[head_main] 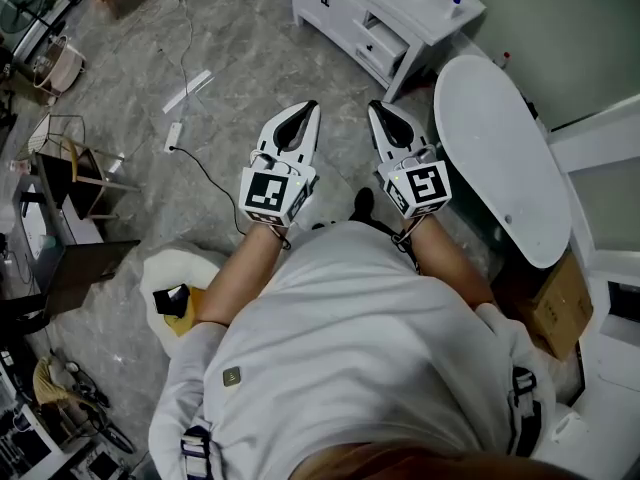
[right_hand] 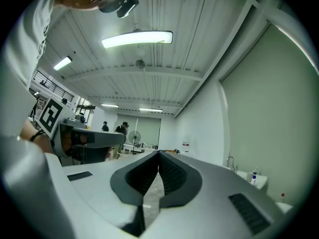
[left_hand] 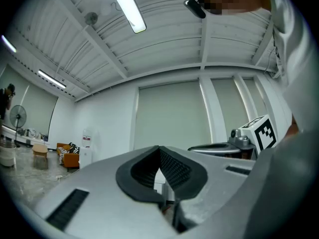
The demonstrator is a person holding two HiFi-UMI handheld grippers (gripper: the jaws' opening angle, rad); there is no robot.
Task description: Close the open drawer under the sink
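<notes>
The white sink cabinet (head_main: 372, 8) stands at the far top of the head view, and one of its drawers (head_main: 384, 42) is pulled out. Both grippers are held level in front of the person's chest, well short of the cabinet. My left gripper (head_main: 308, 107) is shut with nothing between its jaws; in its own view the dark pads (left_hand: 172, 167) meet at the tips (left_hand: 159, 149). My right gripper (head_main: 376, 106) is likewise shut and empty, its pads (right_hand: 172, 173) closed together (right_hand: 159, 154). The sink's faucet (right_hand: 230, 160) and a soap bottle (right_hand: 254, 177) appear at the right of the right gripper view.
A white oval table (head_main: 495, 158) stands just right of the right gripper, with a cardboard box (head_main: 560, 308) below it. A black cable (head_main: 205, 173) and a power strip (head_main: 173, 136) lie on the marbled floor at left. Shelves and clutter (head_main: 60, 198) line the left edge.
</notes>
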